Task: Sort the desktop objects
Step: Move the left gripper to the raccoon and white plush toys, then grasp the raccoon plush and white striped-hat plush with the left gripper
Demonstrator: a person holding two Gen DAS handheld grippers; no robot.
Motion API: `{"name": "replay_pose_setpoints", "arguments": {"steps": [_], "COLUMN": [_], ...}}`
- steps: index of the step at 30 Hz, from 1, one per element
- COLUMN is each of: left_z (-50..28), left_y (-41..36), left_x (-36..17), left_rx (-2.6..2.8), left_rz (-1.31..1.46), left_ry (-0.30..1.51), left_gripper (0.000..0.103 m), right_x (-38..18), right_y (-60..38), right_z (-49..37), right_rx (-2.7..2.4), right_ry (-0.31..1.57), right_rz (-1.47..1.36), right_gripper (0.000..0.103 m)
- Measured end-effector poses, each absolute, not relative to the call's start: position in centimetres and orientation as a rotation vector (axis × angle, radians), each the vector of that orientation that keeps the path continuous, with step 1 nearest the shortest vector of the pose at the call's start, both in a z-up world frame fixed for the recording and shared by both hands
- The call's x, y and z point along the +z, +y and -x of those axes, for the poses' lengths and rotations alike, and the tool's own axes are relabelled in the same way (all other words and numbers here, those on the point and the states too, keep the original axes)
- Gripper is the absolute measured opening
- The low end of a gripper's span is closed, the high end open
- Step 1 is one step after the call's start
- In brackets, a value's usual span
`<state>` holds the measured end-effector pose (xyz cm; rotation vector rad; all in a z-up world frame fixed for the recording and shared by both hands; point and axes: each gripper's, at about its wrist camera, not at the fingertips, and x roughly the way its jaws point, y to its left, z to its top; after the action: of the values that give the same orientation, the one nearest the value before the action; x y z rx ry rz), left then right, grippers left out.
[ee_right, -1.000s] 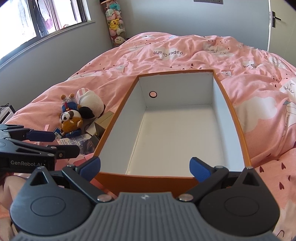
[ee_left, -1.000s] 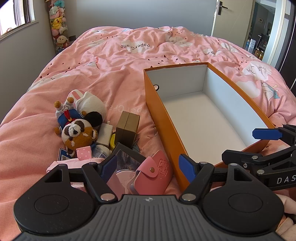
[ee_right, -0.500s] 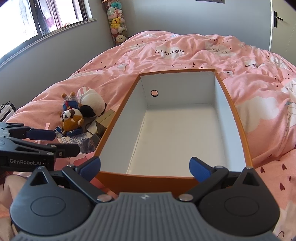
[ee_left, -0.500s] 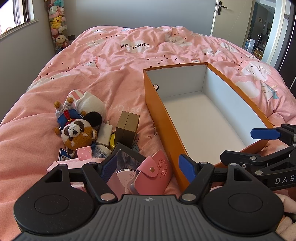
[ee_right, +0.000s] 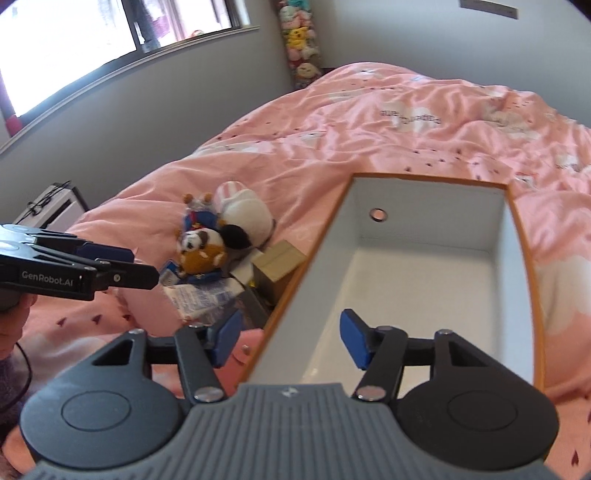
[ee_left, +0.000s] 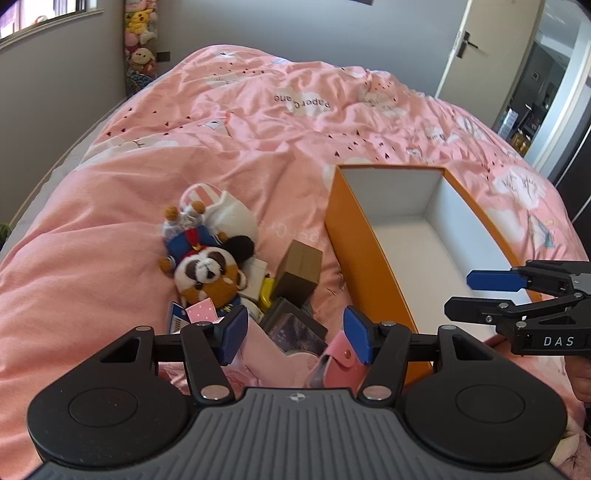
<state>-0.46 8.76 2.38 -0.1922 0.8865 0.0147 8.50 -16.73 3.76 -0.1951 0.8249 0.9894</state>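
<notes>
An orange box [ee_left: 360, 254] with a white empty inside lies on the pink bed; it also shows in the right wrist view [ee_right: 436, 273]. Left of it is a pile: a panda-faced plush [ee_left: 208, 273], a white plush [ee_left: 231, 214], a brown carton [ee_left: 299, 273], a pink snap pouch [ee_left: 338, 363], a dark packet [ee_left: 295, 328]. My left gripper [ee_left: 295, 338] is open, just above the pouch and packet. My right gripper [ee_right: 290, 339] is open, straddling the box's left wall near its front corner.
The pink duvet [ee_left: 258, 122] covers the whole bed. A stack of plush toys [ee_left: 138, 44] stands in the far corner by the grey wall. A door [ee_left: 469, 48] is at the far right. A window [ee_right: 110, 33] is on the left.
Both grippers have moved left and forward. The left one now hangs over the pile; the right one has shifted from the box's front wall to its left wall. Both look narrower but still open.
</notes>
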Motion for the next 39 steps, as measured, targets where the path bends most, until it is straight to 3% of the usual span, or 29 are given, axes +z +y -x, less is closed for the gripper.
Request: {"name": "replay_pose_setpoints", "arguments": {"steps": [17,34,39], "left_z": [-1.1,-8.4,-9.4], "left_y": [13.9,16.3,16.2], "left_x": [4.6,-4.2,-5.5], "left_rx": [0.077,0.185,0.246], "left_rz": [0.23,0.396,0.355], "left_ry": [0.863,1.019,1.017], "left_gripper": [0.07,0.071,0.076], "right_x": [2.7,-0.5,-1.3], "right_y": [-4.9,2.9,3.5], "right_z": [-10.6,-18.5,-19.4], "right_rx": [1.151,1.19,1.194], "right_ry": [0.84,0.911,0.925], "right_rz": [0.367,0.369,0.364], "right_gripper": [0.056,0.055,0.055]}}
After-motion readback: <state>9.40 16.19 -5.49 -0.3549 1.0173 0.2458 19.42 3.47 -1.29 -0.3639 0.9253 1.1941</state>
